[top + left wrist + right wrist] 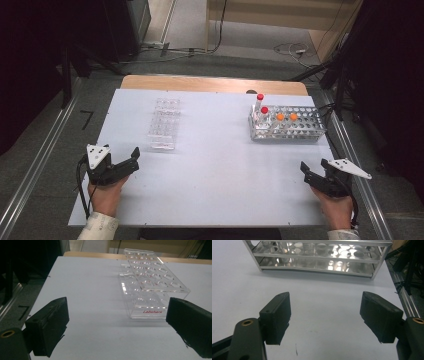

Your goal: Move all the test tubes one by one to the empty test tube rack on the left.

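Both tools, left tool (131, 161) and right tool (314, 169), gaping, empty, near the desk (215, 170) edge. Suggested: approach red-capped tube (259, 103) in metal rack (300, 131) from above, grip below cap, lift straight.

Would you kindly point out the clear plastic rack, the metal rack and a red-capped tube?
clear plastic rack (155, 277), left gripper view, top plate.
metal rack (305, 131), high view, front wall.
red-capped tube (260, 97), high view, cap.

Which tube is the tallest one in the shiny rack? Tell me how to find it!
Look at the white table, then go to the metal rack near its far right corner. At the rack's left end stand two red-capped tubes. The tallest tube is the one at the back corner; its red cap pokes up higher than the other red cap and the two orange caps beside them.
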A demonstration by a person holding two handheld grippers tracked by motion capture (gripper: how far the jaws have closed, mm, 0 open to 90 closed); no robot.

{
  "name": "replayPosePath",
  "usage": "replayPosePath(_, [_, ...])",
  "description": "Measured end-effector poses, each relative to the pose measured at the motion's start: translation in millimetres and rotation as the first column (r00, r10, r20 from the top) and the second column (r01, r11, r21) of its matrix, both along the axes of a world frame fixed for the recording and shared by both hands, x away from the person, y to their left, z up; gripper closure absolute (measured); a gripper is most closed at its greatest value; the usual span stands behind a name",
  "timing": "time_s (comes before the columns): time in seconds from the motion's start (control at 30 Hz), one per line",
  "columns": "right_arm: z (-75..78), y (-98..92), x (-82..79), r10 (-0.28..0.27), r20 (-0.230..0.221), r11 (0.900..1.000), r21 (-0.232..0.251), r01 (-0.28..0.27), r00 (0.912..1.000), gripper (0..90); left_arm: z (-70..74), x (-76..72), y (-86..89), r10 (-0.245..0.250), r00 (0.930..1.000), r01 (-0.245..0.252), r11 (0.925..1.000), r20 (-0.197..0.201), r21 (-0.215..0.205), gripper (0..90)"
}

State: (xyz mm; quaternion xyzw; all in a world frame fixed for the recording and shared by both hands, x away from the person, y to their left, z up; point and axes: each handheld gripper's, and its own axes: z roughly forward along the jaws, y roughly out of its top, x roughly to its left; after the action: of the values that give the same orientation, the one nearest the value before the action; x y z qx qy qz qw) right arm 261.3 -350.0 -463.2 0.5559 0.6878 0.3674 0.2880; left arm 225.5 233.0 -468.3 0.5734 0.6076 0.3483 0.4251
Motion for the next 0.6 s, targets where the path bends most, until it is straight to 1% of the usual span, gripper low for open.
replayPosePath(0.07, [0.3,-0.4,-0.3,0.002,0.001,1.000,0.006,-0.002,1.0000,23.8,-0.6,-0.1,0.2,0.006,1.0000,-0.006,1.0000,-0.002,0.005,4.9])
replayPosePath(0.1, [0.2,-0.5,0.0,0.000,0.001,1.000,0.010,0.000,1.0000,24.0,-1.6,1.1,1.9,0.008,0.9999,-0.008,1.0000,-0.010,-0.006,4.9])
replayPosePath(0.17, [-0.6,0.2,1.2,-0.006,-0.004,1.000,0.006,0.006,1.0000,24.0,-1.7,1.8,3.3,0.013,0.9998,-0.013,0.9999,-0.015,-0.009,4.9])
replayPosePath(0.23, [-1.5,1.2,2.1,-0.001,-0.006,1.000,0.001,0.001,1.0000,24.0,-1.6,2.0,3.8,0.012,0.9998,-0.012,0.9999,-0.014,-0.012,4.9])
replayPosePath(0.3, [-0.9,2.1,2.0,0.003,-0.002,1.000,-0.008,-0.003,1.0000,24.6,-0.6,1.2,2.8,-0.002,0.9999,0.002,0.9999,-0.013,-0.012,4.9])
replayPosePath(0.37, [-0.4,1.8,2.0,0.001,0.001,1.000,-0.004,-0.001,1.0000,25.2,-1.1,1.4,2.0,-0.005,0.9999,0.005,0.9999,-0.010,-0.010,4.9])
replayPosePath(0.4, [-0.2,1.0,3.4,-0.005,0.007,1.000,0.004,0.005,1.0000,25.3,-2.0,2.7,1.5,-0.004,0.9997,0.004,1.0000,-0.022,-0.008,4.9])
replayPosePath(0.5, [-0.1,0.8,4.1,-0.015,0.002,1.000,0.011,0.015,0.9999,25.4,-1.5,2.5,1.8,-0.004,0.9998,0.003,1.0000,-0.022,-0.006,4.9])
replayPosePath(0.53, [0.2,0.6,4.7,-0.012,0.006,1.000,0.010,0.012,0.9999,25.6,0.0,2.1,2.3,-0.006,0.9999,0.006,0.9998,-0.010,-0.021,4.9])
replayPosePath(0.57, [0.2,0.4,5.8,-0.011,0.007,1.000,0.015,0.011,0.9999,26.0,0.0,2.1,2.3,-0.006,0.9999,0.006,0.9998,-0.010,-0.021,4.9])
replayPosePath(0.6, [0.0,0.3,7.1,-0.013,0.006,1.000,0.023,0.013,0.9999,26.6,-0.5,3.1,1.6,-0.014,0.9998,0.013,0.9994,-0.017,-0.031,4.9])
